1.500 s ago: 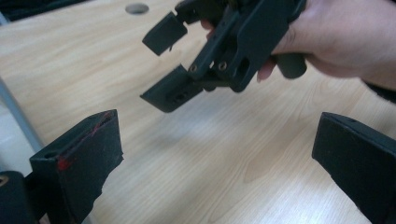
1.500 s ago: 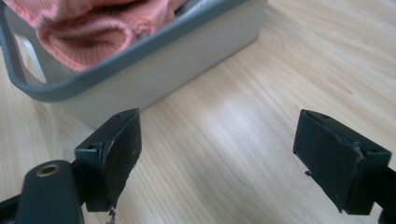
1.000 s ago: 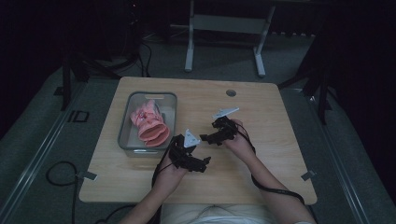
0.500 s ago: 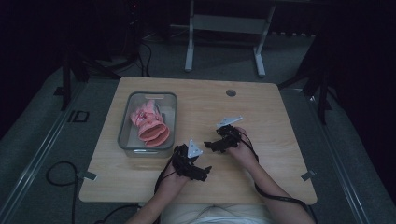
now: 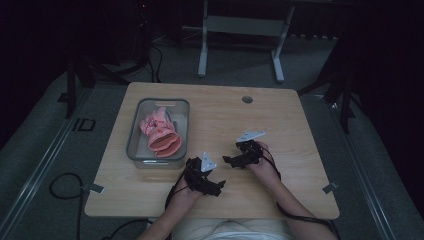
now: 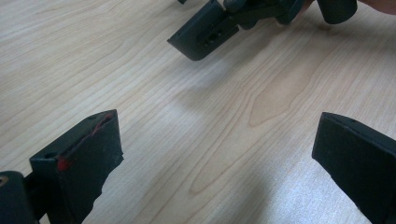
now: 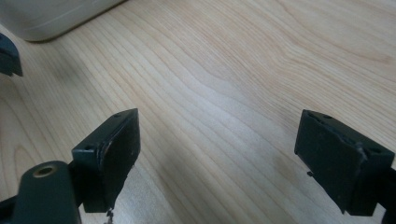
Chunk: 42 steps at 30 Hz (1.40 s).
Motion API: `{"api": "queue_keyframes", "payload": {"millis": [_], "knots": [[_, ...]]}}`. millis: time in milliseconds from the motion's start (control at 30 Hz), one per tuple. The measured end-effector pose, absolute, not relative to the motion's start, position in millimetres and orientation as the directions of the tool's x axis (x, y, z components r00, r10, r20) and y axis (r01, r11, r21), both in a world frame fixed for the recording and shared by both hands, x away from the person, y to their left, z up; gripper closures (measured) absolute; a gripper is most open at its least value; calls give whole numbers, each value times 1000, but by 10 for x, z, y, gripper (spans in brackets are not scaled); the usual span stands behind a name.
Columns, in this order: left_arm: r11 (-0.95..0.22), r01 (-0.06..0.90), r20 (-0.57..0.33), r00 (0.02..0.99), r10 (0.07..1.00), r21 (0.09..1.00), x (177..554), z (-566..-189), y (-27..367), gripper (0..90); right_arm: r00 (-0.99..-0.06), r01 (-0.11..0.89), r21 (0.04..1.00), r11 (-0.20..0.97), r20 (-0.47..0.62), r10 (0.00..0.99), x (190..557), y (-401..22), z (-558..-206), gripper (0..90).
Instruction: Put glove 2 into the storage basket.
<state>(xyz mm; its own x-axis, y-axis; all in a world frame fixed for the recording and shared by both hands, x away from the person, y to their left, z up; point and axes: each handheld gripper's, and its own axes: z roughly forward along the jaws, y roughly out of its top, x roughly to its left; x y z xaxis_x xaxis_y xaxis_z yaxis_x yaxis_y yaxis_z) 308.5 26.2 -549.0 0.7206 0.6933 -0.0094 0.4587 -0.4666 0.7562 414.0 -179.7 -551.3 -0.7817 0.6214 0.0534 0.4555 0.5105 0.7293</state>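
Dark floor and metal stand legs surround a pale wooden table [image 5: 280, 125], on which no brand, label or readable writing can be made out. Near the table's left edge a clear plastic bin [image 5: 137, 137] is set, its long axis running away from the person; inside it a pink glove [image 5: 160, 132] is seen, lying along that same axis with its open cuff turned toward the person.

Both grippers are held over bare wood at the near side of the table, well apart from the bin's contents. The left gripper [image 5: 218, 186] is seen with its jaws spread wide — nothing is gripped or touched between them, and only wood grain is shown there in the left gripper view [image 6: 212, 154]. The right gripper [image 5: 229, 160] is likewise held wide open and empty [image 7: 215, 154], its jaws pointed leftward toward the bin, a corner of which appears at the top left of the right gripper view. The two grippers are close together — a jaw of the right one is seen just ahead of the left one's jaws.
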Motion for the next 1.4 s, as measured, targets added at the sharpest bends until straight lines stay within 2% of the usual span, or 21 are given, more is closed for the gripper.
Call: {"api": "queue_keyframes", "payload": {"millis": [433,1400], "knots": [[-495,454,10,729,684,741,3079,-5576,229,13,-767,434,758,486,28,641,4018,-1896,-5543,140],[-499,426,51,720,692,755,3028,-5622,277,13,-706,463,771,437,24,707,4057,-2081,-5616,140]]}}
